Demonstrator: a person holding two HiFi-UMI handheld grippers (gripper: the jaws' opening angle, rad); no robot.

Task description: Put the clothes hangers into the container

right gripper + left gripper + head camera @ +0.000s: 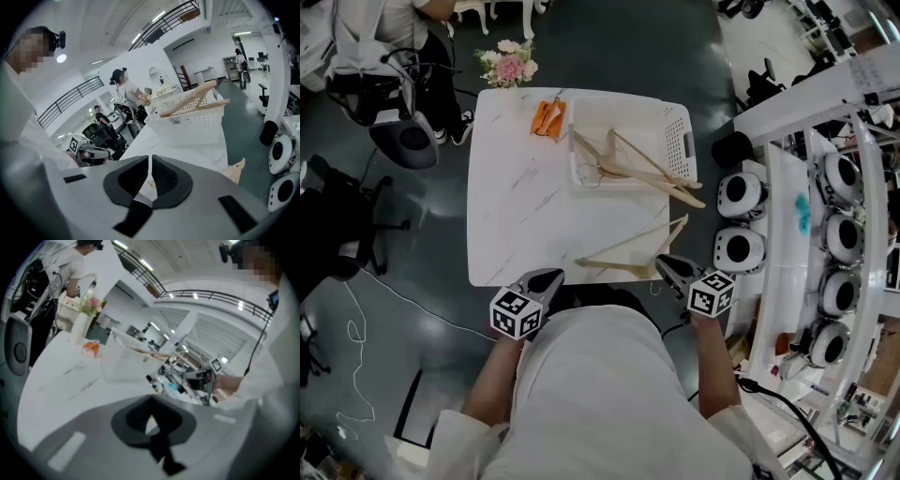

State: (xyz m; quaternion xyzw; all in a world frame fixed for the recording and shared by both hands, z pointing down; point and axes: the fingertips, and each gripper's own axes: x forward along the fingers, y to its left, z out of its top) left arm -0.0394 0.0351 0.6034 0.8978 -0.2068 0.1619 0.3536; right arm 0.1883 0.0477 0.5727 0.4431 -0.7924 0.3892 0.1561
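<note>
We hold the left gripper [549, 277] and right gripper [662, 265] at the worktop's [516, 206] near edge, jaws pressed together on nothing visible, one hanger [628, 242] lying just beside the right, two hangers [666, 183] sticking out of the container [675, 127].

orange obj [548, 119] too small, hanger [236, 169] mostly hidden

White marble table [520, 206]; white container [675, 127] on its far right part, wooden hangers [642, 173] inside, ends jutting over the right rim; orange item [548, 119] just beside the container's left wall; flowers [508, 64] at the far edge; one hanger [628, 253] flat near the near edge; right gripper [664, 264] at that hanger's near arm, contact unclear; left gripper [551, 276] at the near edge, apart from it.
</note>
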